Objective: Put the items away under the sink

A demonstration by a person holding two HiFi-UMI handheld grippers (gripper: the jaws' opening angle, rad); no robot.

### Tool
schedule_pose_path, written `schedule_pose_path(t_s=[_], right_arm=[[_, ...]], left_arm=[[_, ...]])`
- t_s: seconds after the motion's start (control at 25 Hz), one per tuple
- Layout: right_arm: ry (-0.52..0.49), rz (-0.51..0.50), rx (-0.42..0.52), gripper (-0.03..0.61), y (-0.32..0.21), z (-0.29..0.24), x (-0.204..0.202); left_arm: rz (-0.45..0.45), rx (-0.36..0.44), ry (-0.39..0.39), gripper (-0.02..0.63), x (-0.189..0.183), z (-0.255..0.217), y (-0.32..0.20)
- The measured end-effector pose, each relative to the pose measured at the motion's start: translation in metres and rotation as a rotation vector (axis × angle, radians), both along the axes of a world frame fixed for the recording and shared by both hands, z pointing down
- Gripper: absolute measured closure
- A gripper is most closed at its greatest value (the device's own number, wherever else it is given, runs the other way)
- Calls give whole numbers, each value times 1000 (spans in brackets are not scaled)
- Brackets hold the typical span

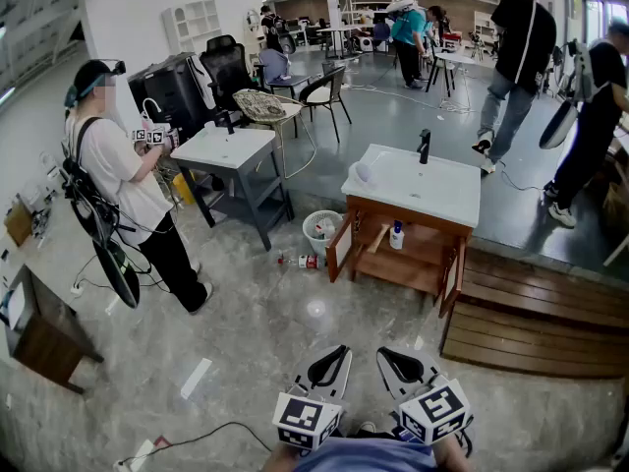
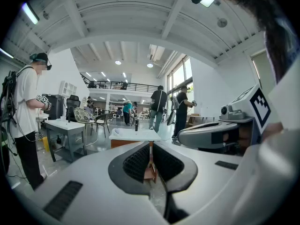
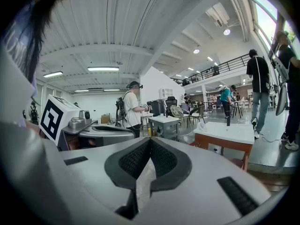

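Note:
The sink cabinet [image 1: 417,191] has a white top, a black faucet [image 1: 424,146] and both wooden doors swung open. A white bottle with a blue cap [image 1: 396,235] stands on the shelf inside. On the floor to its left, a bottle [image 1: 301,261] lies on its side beside a white basket [image 1: 320,230] holding several items. My left gripper [image 1: 342,352] and right gripper [image 1: 385,354] are low at the bottom of the head view, far from the cabinet. Both are shut with nothing between the jaws. The cabinet also shows ahead in the left gripper view [image 2: 134,135] and the right gripper view [image 3: 226,133].
A person [image 1: 118,175] holding grippers stands at a second white-topped table [image 1: 228,151] on the left. Wooden decking [image 1: 536,315] lies right of the cabinet. A small brown table [image 1: 44,334] is at the far left. More people, chairs and cables are further back.

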State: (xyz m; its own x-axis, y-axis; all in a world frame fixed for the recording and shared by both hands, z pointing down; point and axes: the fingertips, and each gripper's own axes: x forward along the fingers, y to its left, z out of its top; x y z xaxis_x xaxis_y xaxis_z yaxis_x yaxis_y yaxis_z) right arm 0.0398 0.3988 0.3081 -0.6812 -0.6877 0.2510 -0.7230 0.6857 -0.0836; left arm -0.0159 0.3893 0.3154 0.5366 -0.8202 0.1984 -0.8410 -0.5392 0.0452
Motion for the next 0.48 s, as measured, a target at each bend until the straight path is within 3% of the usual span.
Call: schedule_pose_path(t_s=[0.48], right_arm=[[13, 30, 10, 565, -1, 5, 12]], left_arm=[[21, -7, -23, 595, 11, 5, -1]])
